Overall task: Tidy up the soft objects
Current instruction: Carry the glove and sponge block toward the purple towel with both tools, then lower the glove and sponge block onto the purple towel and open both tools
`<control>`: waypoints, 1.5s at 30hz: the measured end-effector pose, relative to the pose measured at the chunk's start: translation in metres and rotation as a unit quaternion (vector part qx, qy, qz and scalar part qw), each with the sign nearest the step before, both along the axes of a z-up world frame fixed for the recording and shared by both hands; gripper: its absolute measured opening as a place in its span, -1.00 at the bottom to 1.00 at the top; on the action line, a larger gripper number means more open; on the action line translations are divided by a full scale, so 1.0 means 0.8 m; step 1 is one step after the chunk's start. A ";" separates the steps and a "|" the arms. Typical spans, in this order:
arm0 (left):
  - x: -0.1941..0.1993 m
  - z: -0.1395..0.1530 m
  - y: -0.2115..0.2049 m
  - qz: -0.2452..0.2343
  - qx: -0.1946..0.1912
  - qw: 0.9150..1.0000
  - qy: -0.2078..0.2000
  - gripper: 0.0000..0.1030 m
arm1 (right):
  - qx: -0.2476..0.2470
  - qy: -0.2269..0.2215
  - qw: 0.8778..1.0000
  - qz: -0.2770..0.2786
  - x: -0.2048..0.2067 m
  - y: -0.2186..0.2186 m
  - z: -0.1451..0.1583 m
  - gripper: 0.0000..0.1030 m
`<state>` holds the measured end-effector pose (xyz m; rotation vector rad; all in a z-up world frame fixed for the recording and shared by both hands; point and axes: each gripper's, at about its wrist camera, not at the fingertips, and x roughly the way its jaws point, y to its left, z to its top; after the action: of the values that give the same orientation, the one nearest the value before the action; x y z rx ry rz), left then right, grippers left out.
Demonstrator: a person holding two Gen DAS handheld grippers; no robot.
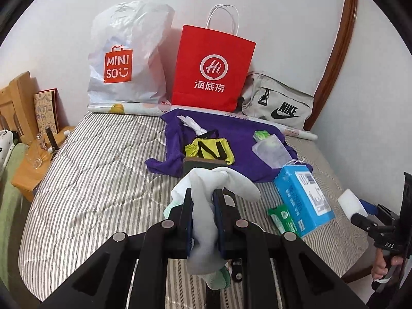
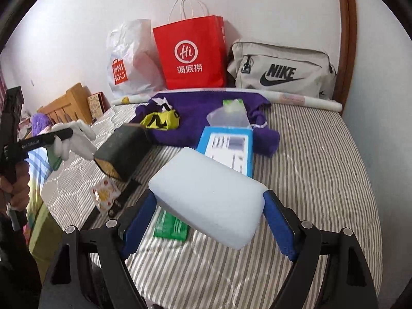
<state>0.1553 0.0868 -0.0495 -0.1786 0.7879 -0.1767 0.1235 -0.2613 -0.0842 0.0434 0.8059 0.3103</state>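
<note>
My left gripper is shut on a white sock with a green toe, held above the striped bed. It also shows at the left of the right wrist view. My right gripper is shut on a white sponge block, held above the bed; it shows at the right edge of the left wrist view. A purple garment lies on the bed with a yellow-and-black pouch and a clear packet on it.
A Miniso plastic bag, a red paper bag and a grey Nike bag stand against the wall. A blue tissue pack, a green packet, a dark box and a small flowered packet lie on the bed. A wooden nightstand stands at the left.
</note>
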 end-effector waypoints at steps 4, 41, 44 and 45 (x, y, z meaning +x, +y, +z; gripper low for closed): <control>0.016 0.003 -0.002 -0.002 -0.011 1.000 0.005 -0.72 | -0.001 -0.004 1.000 0.005 0.028 0.004 0.008 0.61; 0.246 -0.026 -0.040 -0.027 -0.053 0.995 0.075 -0.72 | -0.030 0.038 0.998 0.045 0.268 0.053 -0.033 0.61; 0.264 -0.032 -0.048 -0.033 -0.055 0.994 0.084 -0.72 | -0.048 0.046 0.996 0.059 0.278 0.063 -0.043 0.61; 0.268 -0.035 -0.051 -0.036 -0.056 0.994 0.085 -0.72 | -0.063 0.042 0.995 0.059 0.281 0.066 -0.046 0.61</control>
<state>0.3701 0.0461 -0.0771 -0.2736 0.9544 -0.2761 0.3482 -0.2085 -0.1209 -0.1101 0.9120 0.3696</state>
